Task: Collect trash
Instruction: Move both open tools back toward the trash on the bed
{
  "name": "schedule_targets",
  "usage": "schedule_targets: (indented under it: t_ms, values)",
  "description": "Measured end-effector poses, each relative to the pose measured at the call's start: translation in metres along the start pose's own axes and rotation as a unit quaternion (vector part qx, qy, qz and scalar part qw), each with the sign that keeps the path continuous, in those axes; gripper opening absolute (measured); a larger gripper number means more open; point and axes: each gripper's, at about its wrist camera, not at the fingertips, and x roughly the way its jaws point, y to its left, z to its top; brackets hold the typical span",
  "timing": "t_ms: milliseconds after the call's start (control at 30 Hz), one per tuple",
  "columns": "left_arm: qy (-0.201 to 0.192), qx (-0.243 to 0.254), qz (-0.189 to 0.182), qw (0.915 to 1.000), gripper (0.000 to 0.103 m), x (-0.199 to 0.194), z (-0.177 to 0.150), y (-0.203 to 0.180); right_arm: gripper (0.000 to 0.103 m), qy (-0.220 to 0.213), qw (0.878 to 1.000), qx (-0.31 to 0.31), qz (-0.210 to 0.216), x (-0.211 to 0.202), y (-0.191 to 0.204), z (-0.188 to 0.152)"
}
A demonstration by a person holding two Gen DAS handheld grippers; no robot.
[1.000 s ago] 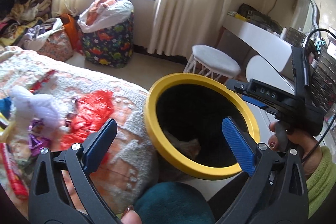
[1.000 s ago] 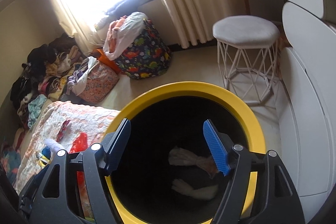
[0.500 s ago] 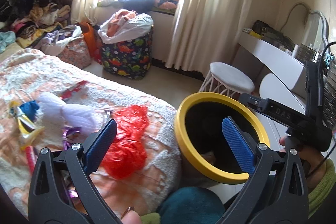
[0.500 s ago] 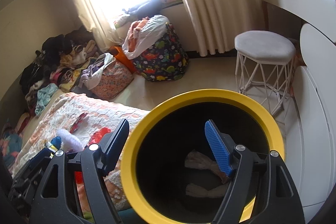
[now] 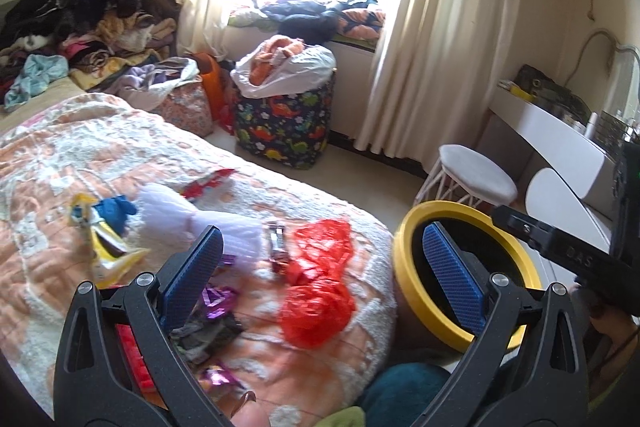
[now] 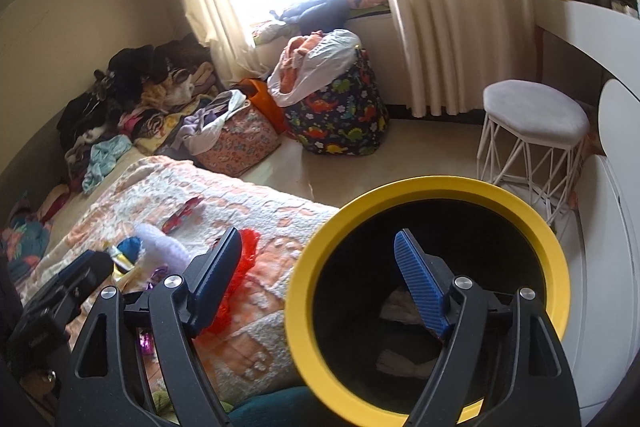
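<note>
**Litter on the bedspread**

The bed (image 5: 80, 163), under a peach-and-white bedspread, carries a crumpled red plastic bag (image 5: 320, 283), a white fluffy wad (image 5: 180, 215), purple foil scraps (image 5: 216, 301), a yellow wrapper (image 5: 108, 251), a blue scrap (image 5: 114, 211) and a red packet (image 5: 208, 181).

The yellow-rimmed bin (image 6: 427, 299) is taken as landmark. Its mouth is unobstructed from above, though crumpled paper (image 6: 404, 311) is seen lying at its bottom. To its left, the bed (image 5: 100, 155) edge is pressed close, leaving no gap there. The bed surface nearest the bin is occupied by a red plastic bag (image 5: 318, 291); beyond it, a white fluffy item (image 5: 188, 219) and wrappers are scattered. Behind the bin, bare floor (image 6: 432, 143) is left open as far as the stool (image 6: 534, 139).
</note>
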Motion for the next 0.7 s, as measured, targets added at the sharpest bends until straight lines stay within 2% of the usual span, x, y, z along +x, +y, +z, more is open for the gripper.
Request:
schedule_targets:
  t_ms: [700]
  values:
    - [-0.012, -0.057, 0.067, 0.9961, 0.092, -0.014, 0.003, 0.075, 0.083, 0.024, 0.995, -0.078, 0.062, -0.002, 0.081, -0.023]
